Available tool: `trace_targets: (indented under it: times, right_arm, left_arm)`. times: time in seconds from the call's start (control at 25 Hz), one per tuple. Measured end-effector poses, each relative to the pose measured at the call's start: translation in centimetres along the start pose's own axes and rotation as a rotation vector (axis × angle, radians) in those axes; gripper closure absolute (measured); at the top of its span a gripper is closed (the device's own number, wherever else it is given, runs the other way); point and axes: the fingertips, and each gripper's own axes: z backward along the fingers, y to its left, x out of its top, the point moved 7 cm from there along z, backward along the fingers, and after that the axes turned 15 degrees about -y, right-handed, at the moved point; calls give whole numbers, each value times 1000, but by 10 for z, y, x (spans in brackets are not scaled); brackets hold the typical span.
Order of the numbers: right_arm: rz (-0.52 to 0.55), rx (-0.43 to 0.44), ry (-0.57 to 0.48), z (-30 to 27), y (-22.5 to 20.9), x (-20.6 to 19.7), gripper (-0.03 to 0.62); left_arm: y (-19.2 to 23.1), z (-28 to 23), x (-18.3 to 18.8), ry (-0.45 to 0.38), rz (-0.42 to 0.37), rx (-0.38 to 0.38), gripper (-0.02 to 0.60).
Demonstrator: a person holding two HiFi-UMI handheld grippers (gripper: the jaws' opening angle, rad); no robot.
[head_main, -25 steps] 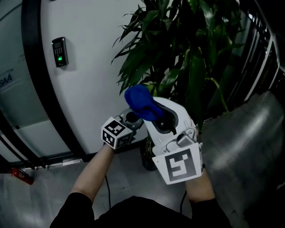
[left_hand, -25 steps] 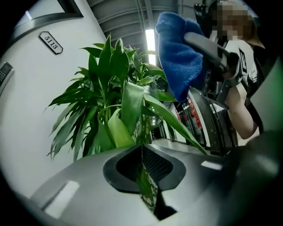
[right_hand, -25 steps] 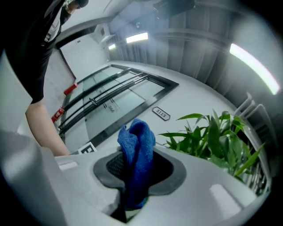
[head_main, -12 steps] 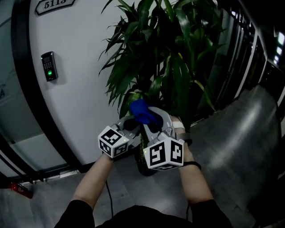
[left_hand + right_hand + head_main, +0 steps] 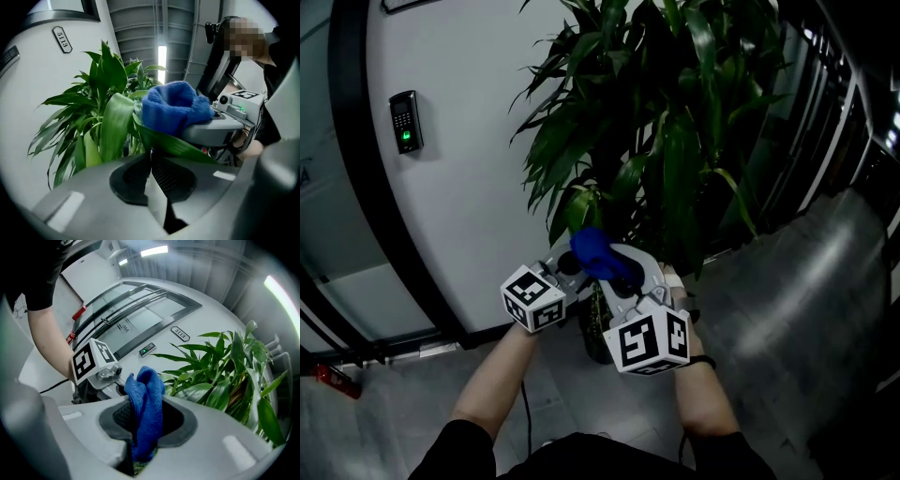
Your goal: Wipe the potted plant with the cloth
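Note:
The tall potted plant [image 5: 661, 122] stands against a white wall, its long green leaves spreading above both grippers. My right gripper [image 5: 614, 272] is shut on a bunched blue cloth [image 5: 596, 251], which sticks up out of its jaws [image 5: 143, 427] in the right gripper view. My left gripper [image 5: 570, 264] sits just left of it. In the left gripper view that gripper [image 5: 151, 157] is shut on one long leaf [image 5: 176, 145], which runs up and right beneath the cloth [image 5: 173, 108]. The dark pot [image 5: 592, 339] is mostly hidden behind the grippers.
A fingerprint keypad [image 5: 403, 122] hangs on the curved white wall [image 5: 469, 187], beside a black door frame [image 5: 352, 187]. Dark vertical slats [image 5: 853, 112] close off the right. Grey floor [image 5: 806, 319] lies to the right, and a red object [image 5: 328, 380] lies at the lower left.
Both grippers have moved lower and closer in under the plant's leaves. The right gripper has turned, and the cloth stays gripped.

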Motion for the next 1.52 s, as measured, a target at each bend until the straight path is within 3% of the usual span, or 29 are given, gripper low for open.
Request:
trace_targets:
  times: [0.2,0.4,0.8,1.16,1.28,1.52]
  right_arm:
    - [-21,8,-4,9,8,-4,499]
    - [-30,21,7,13,18,-9,499]
    - [-59,41,61,30,44,-30,499]
    - [-80,71,112,43,59,-50,499]
    - [-65,82,121,44,64,-59,499]
    - [-89,101,111,45,73,-70,499]
  left_arm:
    - [10,3,6,-44,45,48,561]
    - [13,5,5,-40,44,70,562]
    - [15,5,-5,-39,119,79,565]
    - [13,6,-8,-34,122,86,565]
    - [11,7,-11,-11,94,89,568]
    - [-2,13,-23,121,-60,61,572]
